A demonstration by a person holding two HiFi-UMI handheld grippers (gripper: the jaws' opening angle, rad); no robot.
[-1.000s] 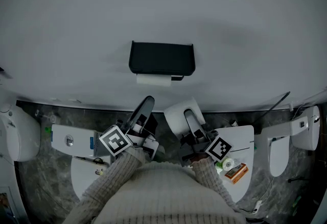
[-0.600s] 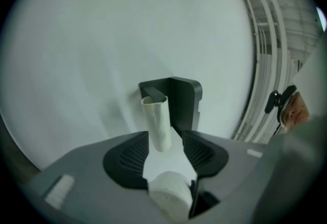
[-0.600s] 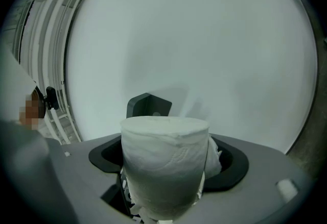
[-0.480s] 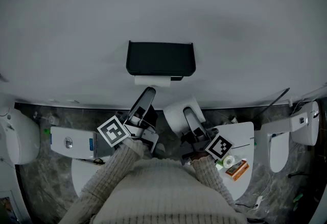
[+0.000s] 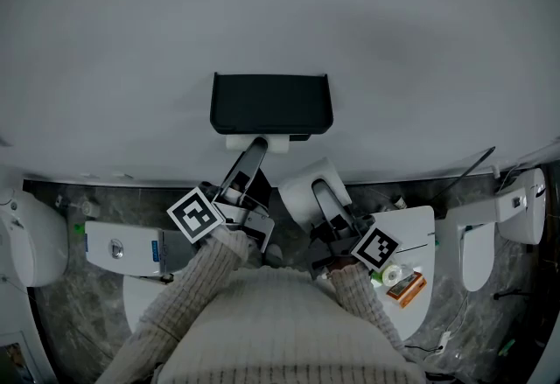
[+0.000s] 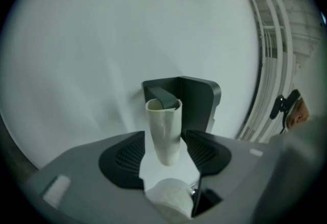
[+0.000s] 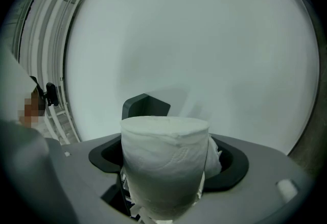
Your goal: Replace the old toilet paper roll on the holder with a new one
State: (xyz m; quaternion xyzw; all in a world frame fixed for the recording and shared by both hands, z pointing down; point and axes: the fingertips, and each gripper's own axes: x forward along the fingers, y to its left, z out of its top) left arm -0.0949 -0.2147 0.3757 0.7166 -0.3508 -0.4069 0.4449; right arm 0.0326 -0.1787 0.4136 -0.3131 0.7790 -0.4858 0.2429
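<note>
The left gripper (image 6: 165,146), the nearer one, jaws just opening wide, is straddling the old tube (image 6: 163,128), untouched, hanging crosswise at the holder's (image 6: 199,100) lower edge. The right gripper (image 7: 164,154) is pinching the new roll (image 7: 163,167).

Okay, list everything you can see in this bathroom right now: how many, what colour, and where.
wall: one, pale grey, straight ahead.
paper holder: one, black, mounted on the wall.
old roll: one, off-white, nearly bare, hanging on the holder.
new roll: one, white, full, in the right gripper.
toilet: one, white, far left.
floor: dark, marbled.
small box: one, orange, lower right.
sleeves: two, pale knit, at the bottom.
marker cubes: two, black and white, one per gripper.
left gripper: grey, its jaws have just been opening and now stand apart around the old roll.
right gripper: grey, clamped on the new roll.
</note>
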